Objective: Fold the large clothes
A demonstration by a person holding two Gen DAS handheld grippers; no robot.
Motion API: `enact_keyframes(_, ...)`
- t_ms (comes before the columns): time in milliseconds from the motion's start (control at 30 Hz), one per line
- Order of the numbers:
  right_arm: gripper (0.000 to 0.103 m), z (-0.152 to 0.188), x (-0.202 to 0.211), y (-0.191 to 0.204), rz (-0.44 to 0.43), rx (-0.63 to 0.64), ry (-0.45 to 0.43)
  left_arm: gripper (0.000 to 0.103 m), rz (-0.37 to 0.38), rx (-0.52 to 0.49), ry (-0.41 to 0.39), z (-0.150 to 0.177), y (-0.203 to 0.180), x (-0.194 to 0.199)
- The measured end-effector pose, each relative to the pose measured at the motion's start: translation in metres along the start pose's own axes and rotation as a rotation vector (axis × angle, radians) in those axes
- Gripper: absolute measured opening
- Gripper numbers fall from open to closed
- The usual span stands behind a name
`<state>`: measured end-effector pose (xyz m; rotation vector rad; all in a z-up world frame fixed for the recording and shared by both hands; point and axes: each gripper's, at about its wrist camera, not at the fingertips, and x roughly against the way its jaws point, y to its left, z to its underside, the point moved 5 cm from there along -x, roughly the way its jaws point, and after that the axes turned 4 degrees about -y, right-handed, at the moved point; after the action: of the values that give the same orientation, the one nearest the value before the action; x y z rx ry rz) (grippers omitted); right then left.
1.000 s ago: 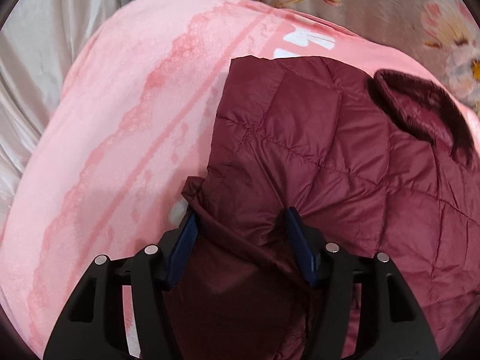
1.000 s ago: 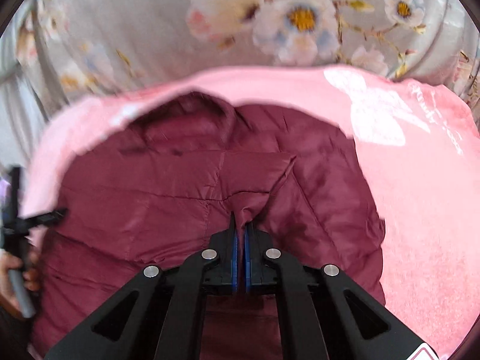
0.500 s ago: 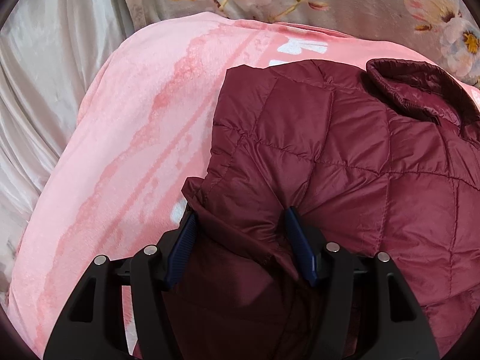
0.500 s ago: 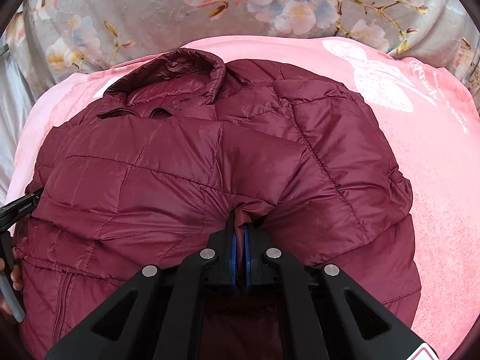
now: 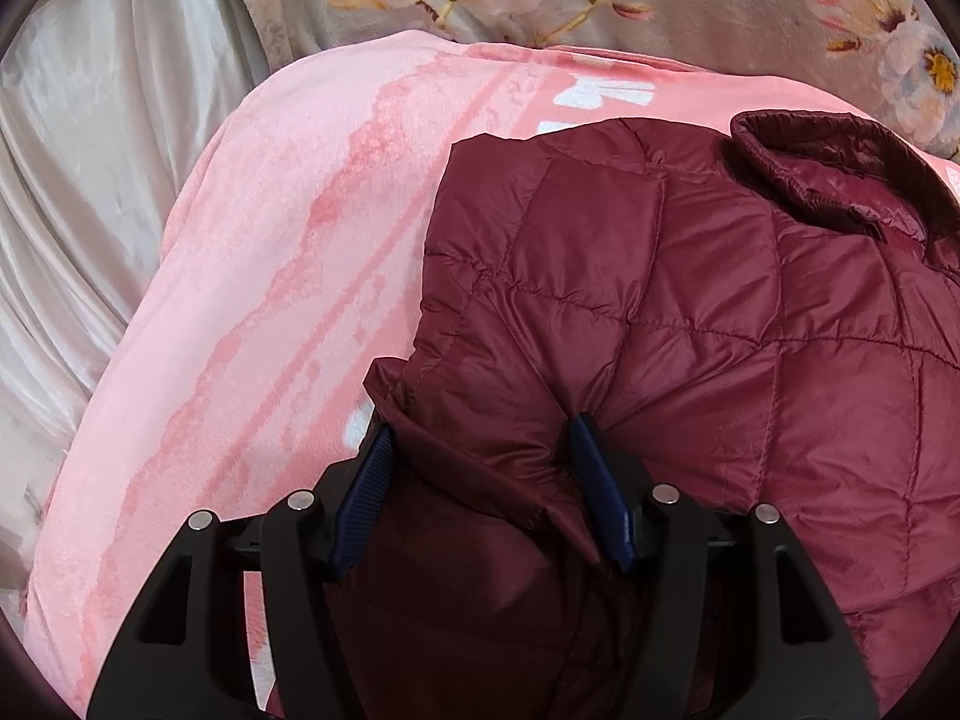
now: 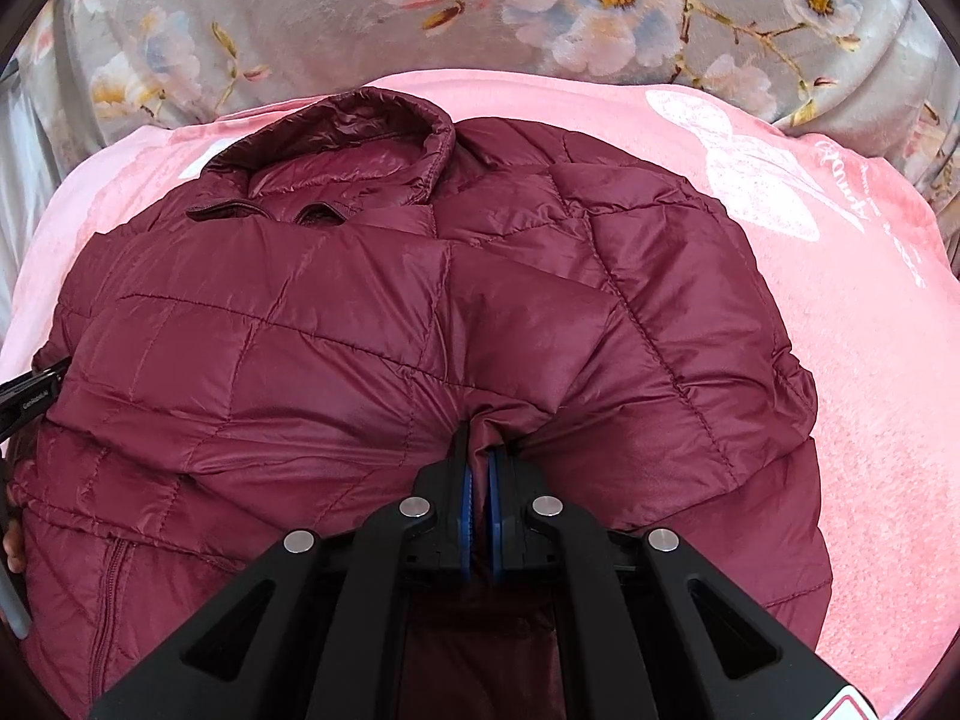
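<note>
A maroon quilted puffer jacket (image 5: 690, 312) lies on a pink blanket (image 5: 270, 300), collar (image 5: 828, 168) at the far side. It fills the right wrist view (image 6: 360, 330) too. My left gripper (image 5: 480, 438) has its jaws wide apart around a thick bunch of the jacket's left edge; the fabric fills the gap and touches both pads. My right gripper (image 6: 479, 456) is shut on a pinch of the jacket's hem. The left gripper's tip shows at the left edge of the right wrist view (image 6: 30, 390).
The pink blanket (image 6: 870, 390) has a white print and lies over a grey floral bedspread (image 6: 300, 18). Pale satin fabric (image 5: 90, 180) hangs at the left. The blanket extends beyond the jacket to the left and right.
Both grippers carried the jacket's lower edge forward, then slowed; the jacket now lies doubled over and flatter. The grips have not changed.
</note>
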<state>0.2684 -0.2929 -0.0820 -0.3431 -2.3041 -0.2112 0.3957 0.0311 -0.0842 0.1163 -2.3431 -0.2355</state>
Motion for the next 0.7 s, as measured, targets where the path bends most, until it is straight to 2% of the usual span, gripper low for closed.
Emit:
enact_keyframes(167,0.004,0.000,0.000,0.000,-0.002,0.000,0.001,0.059,-0.005,-0.005,-0.002,0.000,0.000,0.000)
enact_keyframes(267,0.010,-0.003,0.009,-0.005,-0.005,-0.036,0.016,0.059,0.012,0.000,-0.003,0.000,0.004,0.005)
enact_keyframes(333,0.033,-0.009,0.029,-0.010,0.008,-0.077,-0.029,0.059,0.037,-0.004,0.004,-0.002,0.008,0.015)
enact_keyframes(367,0.036,-0.012,0.038,-0.010,0.010,-0.088,-0.055,0.059,0.059,0.002,-0.001,-0.005,0.010,0.024)
enact_keyframes(433,0.037,-0.024,0.058,-0.002,0.002,-0.091,-0.111,0.059,0.101,0.015,-0.022,-0.013,0.009,0.044)
enact_keyframes(500,0.037,-0.034,0.066,0.021,-0.056,-0.053,-0.122,0.059,0.141,0.013,-0.044,-0.022,0.000,0.061)
enact_keyframes(600,0.035,-0.036,0.055,0.063,-0.138,0.023,-0.074,0.063,0.201,-0.040,-0.038,-0.028,-0.031,0.075)
enact_keyframes(633,0.029,-0.032,0.047,0.076,-0.152,0.048,-0.051,0.063,0.218,-0.067,-0.017,-0.024,-0.046,0.072)
enact_keyframes(700,0.027,-0.024,0.032,0.090,-0.160,0.069,-0.007,0.063,0.225,-0.098,0.019,-0.015,-0.063,0.063)
